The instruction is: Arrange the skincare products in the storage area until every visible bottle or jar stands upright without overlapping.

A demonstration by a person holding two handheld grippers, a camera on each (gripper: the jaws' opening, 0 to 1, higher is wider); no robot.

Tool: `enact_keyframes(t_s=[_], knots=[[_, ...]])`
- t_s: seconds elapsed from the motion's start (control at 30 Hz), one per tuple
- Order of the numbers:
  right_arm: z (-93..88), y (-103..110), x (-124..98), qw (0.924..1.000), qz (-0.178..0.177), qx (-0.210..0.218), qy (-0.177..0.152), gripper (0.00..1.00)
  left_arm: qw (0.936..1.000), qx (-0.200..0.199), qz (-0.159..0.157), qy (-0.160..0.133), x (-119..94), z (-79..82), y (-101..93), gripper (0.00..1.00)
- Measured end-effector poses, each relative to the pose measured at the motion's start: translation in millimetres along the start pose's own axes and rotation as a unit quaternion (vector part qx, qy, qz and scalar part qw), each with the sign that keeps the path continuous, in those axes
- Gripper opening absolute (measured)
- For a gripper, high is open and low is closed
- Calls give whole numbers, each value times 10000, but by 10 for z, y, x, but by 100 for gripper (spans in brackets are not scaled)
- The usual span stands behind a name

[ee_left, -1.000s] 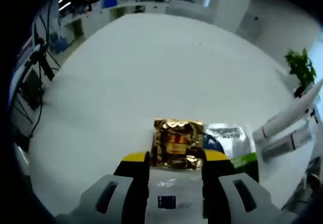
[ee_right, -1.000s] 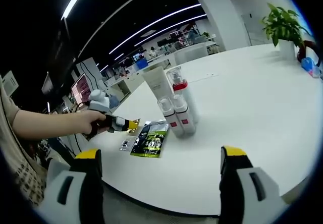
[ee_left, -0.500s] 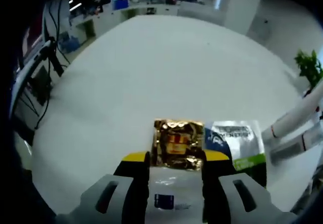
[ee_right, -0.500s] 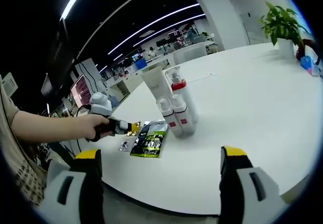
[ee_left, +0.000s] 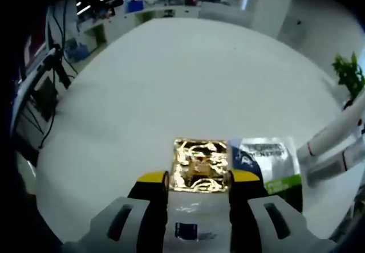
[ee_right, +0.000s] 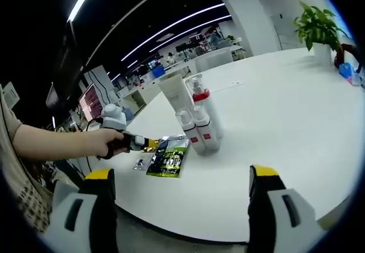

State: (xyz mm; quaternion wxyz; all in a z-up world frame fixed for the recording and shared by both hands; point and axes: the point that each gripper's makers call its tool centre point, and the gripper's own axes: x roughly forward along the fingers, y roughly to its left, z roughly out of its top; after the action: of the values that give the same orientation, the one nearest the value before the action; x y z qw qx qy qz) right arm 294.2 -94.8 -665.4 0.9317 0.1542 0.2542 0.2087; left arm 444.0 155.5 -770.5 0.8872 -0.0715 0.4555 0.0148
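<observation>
Skincare bottles (ee_right: 197, 125) standing upright in a tight cluster on the white table (ee_right: 285, 116), at about 12 o'clock from the right gripper (ee_right: 183, 207): a tall pale tube with squared shoulders at the back, a clear-capped pump with a red collar beside it, and two short white pump bottles with red bands in front. Packed close, apparently touching, none toppled; whether any overlap counts as a fault cannot be told from here. Judged mostly done for the bottles, with the flat packets left to sort.

Gold foil sachet (ee_left: 199, 172) pinched between the yellow-tipped jaws of the left gripper (ee_left: 198, 180), crinkled and mirror-bright, roughly square, thin and floppy. Just to its 3 o'clock, a glossy sachet (ee_left: 265, 156) printed in silver, blue and green, lying flat on the table; seen again in the right gripper view as a dark green packet (ee_right: 169, 157) at 9 o'clock of the bottle cluster. A small pale packet (ee_left: 188, 219) with a dark label lying below the jaws, at 6 o'clock of the foil.

Right gripper spread wide and holding nothing, hovering near the table edge, well apart from the bottles. Table top smooth, matte and round-edged. A potted plant (ee_right: 319, 28) at 2 o'clock, far off.
</observation>
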Motion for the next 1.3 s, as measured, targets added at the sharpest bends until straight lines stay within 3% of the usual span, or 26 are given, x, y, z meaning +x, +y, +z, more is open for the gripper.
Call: enact_keyframes(t_s=[0.3, 0.43, 0.7, 0.8, 0.9, 1.3], knots=[[2, 12, 0, 10000, 1, -18, 2, 97, 10000, 56, 9, -33, 12, 5, 33, 43], [4, 20, 0, 10000, 7, -23, -2, 97, 9993, 316, 53, -217, -27, 66, 79, 48], [3, 49, 2, 10000, 59, -80, 10, 97, 9981, 320, -219, -479, -164, 174, 62, 56], [7, 60, 0, 9999, 77, -118, -4, 97, 9914, 599, -775, -865, -306, 252, -113, 63], [12, 73, -3, 9998, 99, -160, -21, 97, 9862, 991, -998, -878, -400, 193, -191, 66], [3, 156, -10, 9991, 237, -345, -10, 98, 9654, 1730, -1650, -1041, -913, -231, -205, 75]])
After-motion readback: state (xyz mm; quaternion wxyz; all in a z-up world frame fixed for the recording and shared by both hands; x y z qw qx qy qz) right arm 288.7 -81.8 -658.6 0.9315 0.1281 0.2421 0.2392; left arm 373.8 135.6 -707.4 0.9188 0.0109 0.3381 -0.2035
